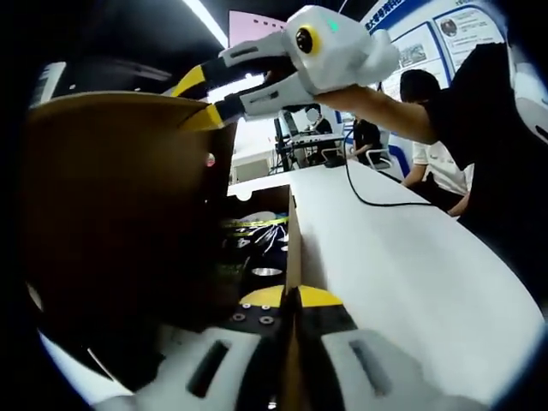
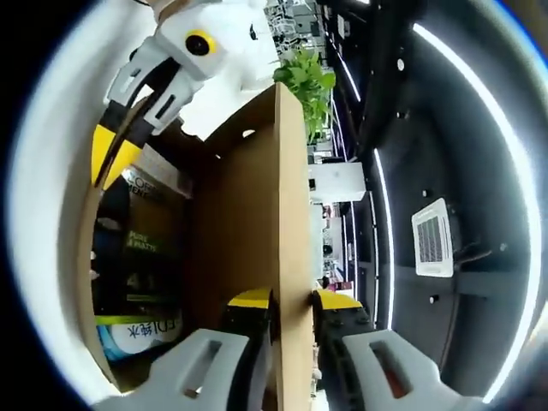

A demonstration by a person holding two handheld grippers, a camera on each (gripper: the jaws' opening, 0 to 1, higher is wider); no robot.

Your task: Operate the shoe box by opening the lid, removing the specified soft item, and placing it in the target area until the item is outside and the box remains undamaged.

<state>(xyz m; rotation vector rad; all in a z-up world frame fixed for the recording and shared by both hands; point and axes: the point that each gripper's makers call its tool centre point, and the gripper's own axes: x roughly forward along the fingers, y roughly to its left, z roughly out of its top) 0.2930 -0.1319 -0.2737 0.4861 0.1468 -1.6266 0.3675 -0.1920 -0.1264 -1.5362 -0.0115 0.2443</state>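
In the left gripper view, the brown cardboard shoe box [image 1: 128, 248] stands open on the white table [image 1: 411, 265], its flat lid [image 1: 120, 171] raised; dark contents with yellow-green lacing [image 1: 257, 235] lie inside, too indistinct to identify. The left gripper [image 1: 289, 301] is clamped on the thin front wall of the box. The right gripper [image 2: 291, 304] has its yellow-tipped jaws pinched on the lid edge.

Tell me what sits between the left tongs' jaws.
The shoe box's cardboard side wall, edge-on, pinched by the left tongs, in the left gripper view.
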